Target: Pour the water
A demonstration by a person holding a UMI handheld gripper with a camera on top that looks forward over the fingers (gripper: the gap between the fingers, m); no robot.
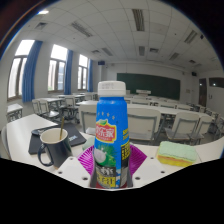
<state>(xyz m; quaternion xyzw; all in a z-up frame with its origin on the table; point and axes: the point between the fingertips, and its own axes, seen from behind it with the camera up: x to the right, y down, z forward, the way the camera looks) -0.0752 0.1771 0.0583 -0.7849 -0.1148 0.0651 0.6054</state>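
A blue plastic bottle (111, 130) with a white cap and a green and yellow label stands upright between my fingers. My gripper (112, 158) is shut on the bottle, and the pink pads (87, 158) press on its lower body from both sides. A dark cup (54, 143) with a pale inside stands on the white table (22, 132) to the left of the fingers, a little beyond them. The bottle's base is hidden low between the fingers.
A dark flat item (36, 146) lies under and behind the cup. A green and yellow sponge (178, 152) lies on the table to the right. Beyond are rows of classroom desks (160, 112), a blackboard (150, 85) and windows on the left.
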